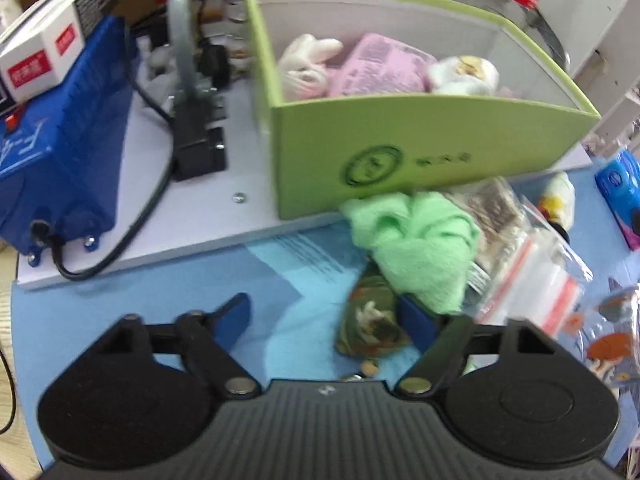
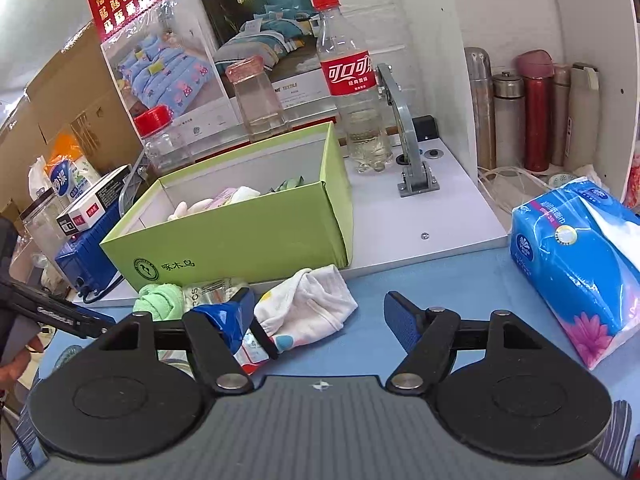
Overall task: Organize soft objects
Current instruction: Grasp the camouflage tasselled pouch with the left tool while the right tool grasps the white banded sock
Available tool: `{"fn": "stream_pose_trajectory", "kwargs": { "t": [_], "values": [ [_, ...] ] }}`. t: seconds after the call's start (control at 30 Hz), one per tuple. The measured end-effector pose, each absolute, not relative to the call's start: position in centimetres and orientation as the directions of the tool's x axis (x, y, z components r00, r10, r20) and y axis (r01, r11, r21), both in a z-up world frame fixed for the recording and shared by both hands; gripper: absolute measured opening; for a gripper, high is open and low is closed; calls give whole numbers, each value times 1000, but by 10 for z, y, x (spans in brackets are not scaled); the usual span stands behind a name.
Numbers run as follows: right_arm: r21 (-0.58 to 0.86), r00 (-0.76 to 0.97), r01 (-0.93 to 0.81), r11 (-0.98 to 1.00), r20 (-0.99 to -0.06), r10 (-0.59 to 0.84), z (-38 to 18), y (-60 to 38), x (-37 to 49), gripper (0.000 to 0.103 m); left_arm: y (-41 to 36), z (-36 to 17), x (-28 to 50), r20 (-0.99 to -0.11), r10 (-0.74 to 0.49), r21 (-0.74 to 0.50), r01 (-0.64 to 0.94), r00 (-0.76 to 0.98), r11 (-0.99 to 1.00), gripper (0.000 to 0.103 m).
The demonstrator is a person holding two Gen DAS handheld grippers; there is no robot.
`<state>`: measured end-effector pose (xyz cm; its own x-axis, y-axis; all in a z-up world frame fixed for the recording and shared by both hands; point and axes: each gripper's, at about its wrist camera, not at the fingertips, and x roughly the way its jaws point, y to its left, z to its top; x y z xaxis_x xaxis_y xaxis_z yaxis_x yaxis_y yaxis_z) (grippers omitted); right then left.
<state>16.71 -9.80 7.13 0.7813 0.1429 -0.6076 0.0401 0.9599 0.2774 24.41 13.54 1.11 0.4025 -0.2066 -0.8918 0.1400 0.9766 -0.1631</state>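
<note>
Materials and finishes around my two grippers

I am seeing a matt green cardboard box [image 2: 240, 236] with soft plush toys [image 1: 308, 64] lying inside, and a fluffy green terry cloth [image 1: 420, 240] is resting beside crinkly glossy plastic bags [image 1: 532, 264]. My left gripper [image 1: 326, 320] is showing matt black plastic with ribbed texture and blue rubbery pads [image 1: 416, 320]. A smooth white cotton cloth [image 2: 308, 304] is lying near a shiny plastic tissue pack [image 2: 576, 264], and brushed metal flasks [image 2: 508, 116] are standing behind a clear plastic bottle [image 2: 356, 92].
</note>
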Motion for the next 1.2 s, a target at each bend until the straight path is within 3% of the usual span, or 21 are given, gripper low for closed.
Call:
{"fn": "stream_pose_trajectory", "kwargs": {
  "t": [0.07,0.17,0.23,0.4,0.53,0.8,0.9,1.07,1.2],
  "values": [
    [275,784,44,960,-605,137,73,-100,167,58,159,15,238,-873,-209,-187,92,440,978,83],
    [267,787,45,963,-603,131,75,-101,169,59,193,20,223,-867,39,11,-58,497,998,83],
    [261,784,42,964,-607,131,74,-101,172,59,219,19,212,-859,122,63,-133,497,989,83],
    [256,753,10,967,-638,161,67,-92,196,59,240,35,187,-824,-21,-125,-145,566,981,83],
    [228,670,-55,972,-714,205,57,-74,232,59,217,38,194,-817,-56,-127,-84,574,988,83],
    [98,543,-84,992,-830,128,34,-69,262,60,196,29,202,-827,-97,-133,-25,554,991,83],
    [112,542,-21,994,-833,105,39,-96,245,62,197,26,202,-828,-85,-125,-36,554,991,83],
    [-46,598,71,996,-797,-79,58,-119,204,62,194,24,203,-827,-103,-147,-35,553,989,83],
    [-39,665,54,998,-744,-65,72,-117,185,62,187,26,201,-830,-105,-136,-16,547,991,83]
  ]
}}
